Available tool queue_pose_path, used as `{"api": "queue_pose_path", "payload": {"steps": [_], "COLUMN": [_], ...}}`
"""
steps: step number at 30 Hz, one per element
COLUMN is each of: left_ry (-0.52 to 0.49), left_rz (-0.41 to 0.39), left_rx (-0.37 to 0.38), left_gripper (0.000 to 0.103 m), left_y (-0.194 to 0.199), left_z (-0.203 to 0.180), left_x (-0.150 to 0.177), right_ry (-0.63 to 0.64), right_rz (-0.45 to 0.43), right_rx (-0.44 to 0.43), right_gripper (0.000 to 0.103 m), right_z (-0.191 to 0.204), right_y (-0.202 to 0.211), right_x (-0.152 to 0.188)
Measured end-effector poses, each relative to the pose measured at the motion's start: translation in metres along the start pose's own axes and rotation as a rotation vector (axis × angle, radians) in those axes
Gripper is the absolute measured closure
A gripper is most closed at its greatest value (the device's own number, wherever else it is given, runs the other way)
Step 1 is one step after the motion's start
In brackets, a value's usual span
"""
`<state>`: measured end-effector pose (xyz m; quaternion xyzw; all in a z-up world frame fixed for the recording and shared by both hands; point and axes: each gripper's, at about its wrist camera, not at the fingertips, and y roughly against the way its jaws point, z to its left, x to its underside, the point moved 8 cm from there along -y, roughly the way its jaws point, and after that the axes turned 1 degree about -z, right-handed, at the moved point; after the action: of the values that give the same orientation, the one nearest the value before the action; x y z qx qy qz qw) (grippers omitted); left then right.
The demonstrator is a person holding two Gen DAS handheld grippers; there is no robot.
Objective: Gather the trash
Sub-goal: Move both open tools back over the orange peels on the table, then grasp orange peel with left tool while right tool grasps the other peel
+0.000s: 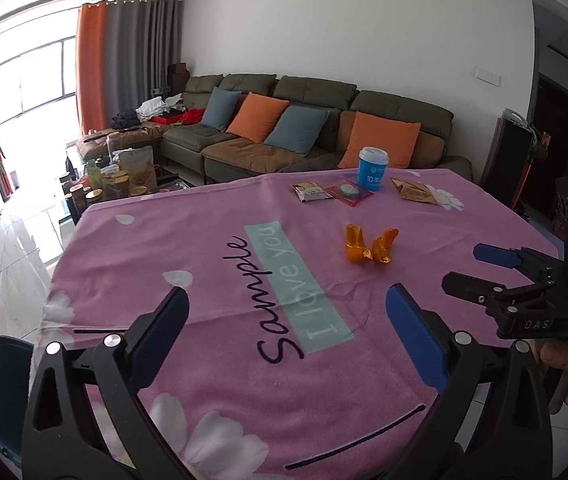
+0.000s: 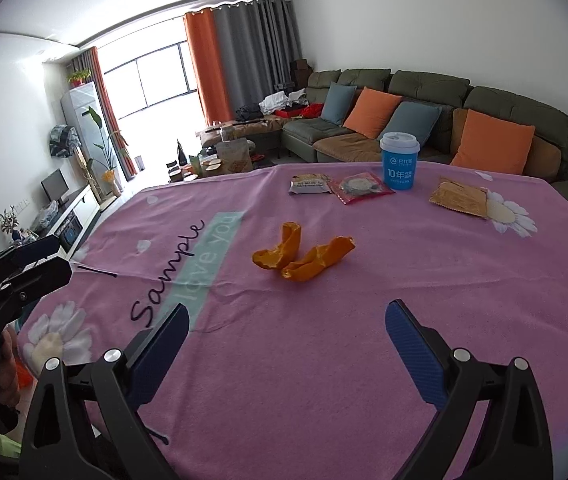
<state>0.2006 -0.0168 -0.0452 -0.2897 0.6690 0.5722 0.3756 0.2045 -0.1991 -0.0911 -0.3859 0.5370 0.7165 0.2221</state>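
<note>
Orange peel pieces lie mid-table on the pink cloth. At the far side stand a blue paper cup, a brown-and-white wrapper, a red packet and a golden wrapper. My left gripper is open and empty over the near cloth. My right gripper is open and empty, short of the peel. Each gripper also shows at the edge of the other's view: the right, the left.
A green sofa with orange and blue cushions stands behind the table. A low table with jars and bags is at the far left. A blue bin rim shows below the table's left edge.
</note>
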Motion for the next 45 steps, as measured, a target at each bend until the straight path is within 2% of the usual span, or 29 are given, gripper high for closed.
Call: {"api": "queue_pose_path", "payload": {"steps": [9,11,19,27,36,37,38,41,45], "left_ry": [-0.008,-0.004,0.004,0.017,0.007,0.008,0.009,0.013,0.009], "left_rz": [0.073,0.082,0.106,0.121,0.132,0.133,0.135,0.139,0.139], "left_rx": [0.054,0.058,0.050,0.043,0.052,0.052,0.051,0.049,0.054], "left_gripper": [0.006,0.006,0.006,0.006,0.006,0.006,0.006,0.006,0.006], "left_y": [-0.065,-0.075,-0.102,-0.116,-0.123,-0.123,-0.123,-0.125,-0.128], "left_z": [-0.014,-0.013,-0.001,0.010,0.002,0.003,0.002,0.000,-0.002], "left_x": [-0.011,-0.013,-0.020,-0.022,-0.021,-0.021,-0.021,-0.021,-0.023], "right_ry": [0.045,0.065,0.186,0.288,0.303,0.303,0.294,0.255,0.256], "right_rz": [0.130,0.161,0.269,0.292,0.284,0.281,0.282,0.278,0.274], "right_rx": [0.031,0.016,-0.055,-0.116,-0.162,-0.174,-0.193,-0.240,-0.252], "right_gripper": [0.022,0.025,0.025,0.025,0.027,0.032,0.046,0.054,0.060], "right_z": [-0.024,-0.024,-0.027,-0.023,-0.026,-0.026,-0.027,-0.029,-0.026], "right_y": [-0.064,-0.075,-0.105,-0.118,-0.125,-0.124,-0.124,-0.122,-0.122], "right_x": [-0.006,-0.007,-0.009,-0.015,-0.023,-0.024,-0.025,-0.029,-0.030]}}
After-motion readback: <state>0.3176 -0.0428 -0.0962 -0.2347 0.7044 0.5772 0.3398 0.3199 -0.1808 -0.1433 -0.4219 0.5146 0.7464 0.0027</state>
